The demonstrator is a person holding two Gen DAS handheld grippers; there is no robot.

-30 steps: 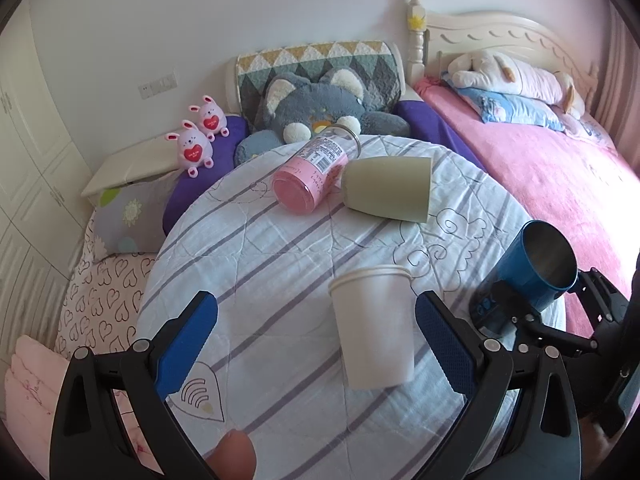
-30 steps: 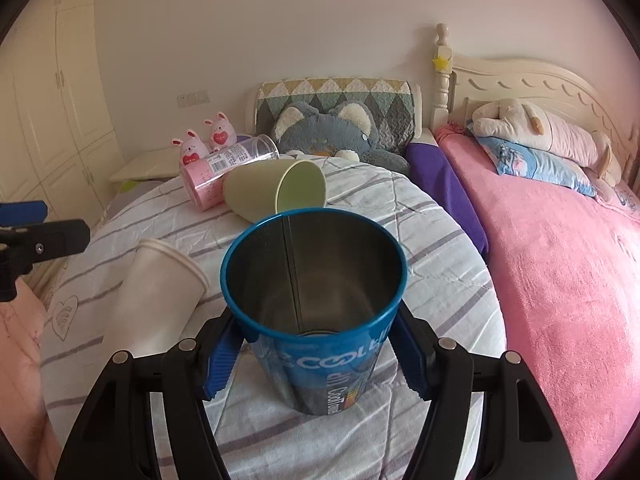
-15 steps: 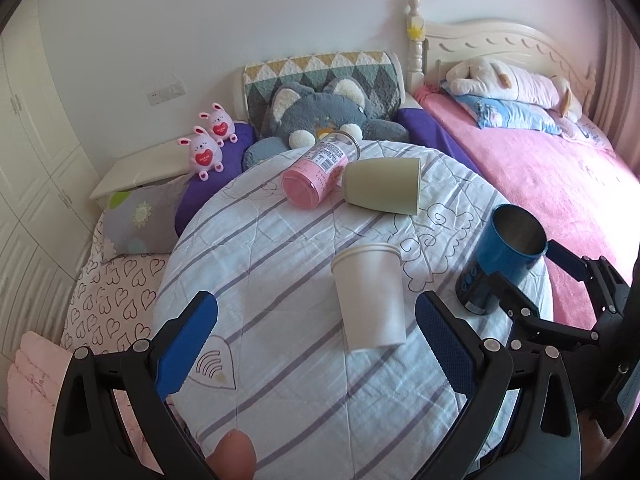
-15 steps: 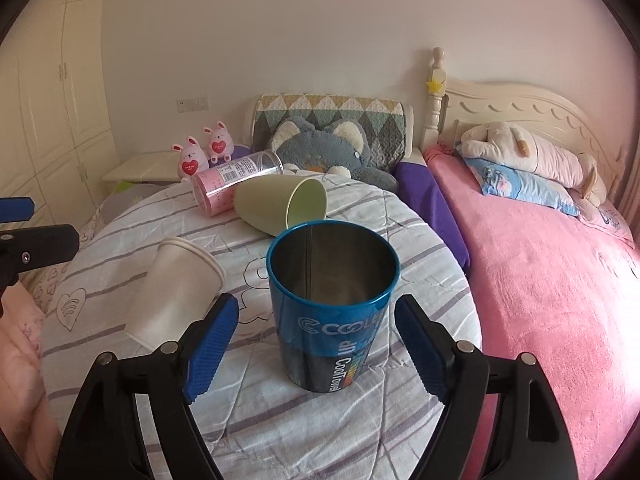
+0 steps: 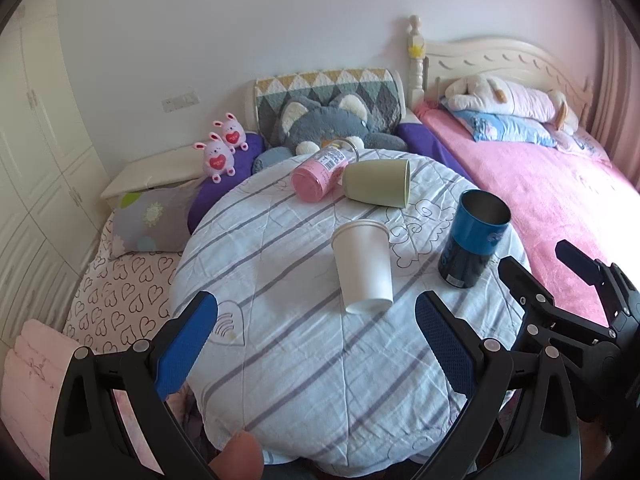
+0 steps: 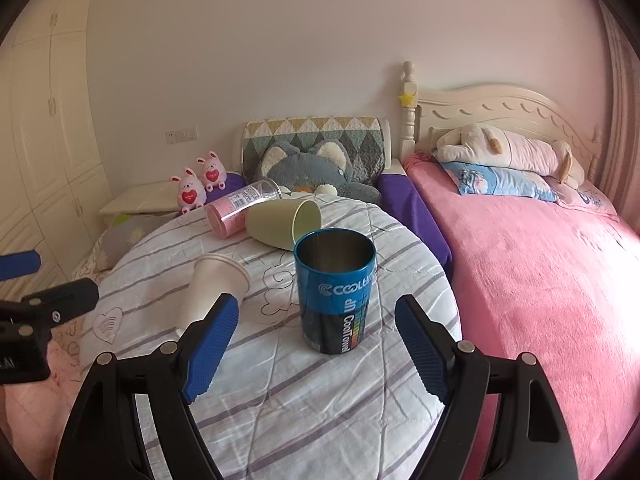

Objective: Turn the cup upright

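The blue cup (image 6: pixel 335 292) stands upright on the bench (image 6: pixel 280 392), mouth up, just ahead of the right gripper (image 6: pixel 316 350), whose fingers are spread wide and touch nothing. At its ten o'clock the white paper cup (image 5: pixel 363 266) lies on its side. The left gripper (image 5: pixel 316 350) hangs with fingers apart, holding nothing.

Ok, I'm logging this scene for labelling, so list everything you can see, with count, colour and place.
Blue metal cup: 1, upright, table's right side.
White paper cup: 1, on its side, table centre.
Green plastic cup: 1, on its side, far edge.
Pink clear tumbler: 1, on its side, touching green cup.
Round striped-cloth table: 1, white-grey.
Pink bunny toys: 2, left beyond table.
Grey cat plush: 1, behind table.
Pink bed: 1, right.
Left gripper: open.
Right gripper: open.
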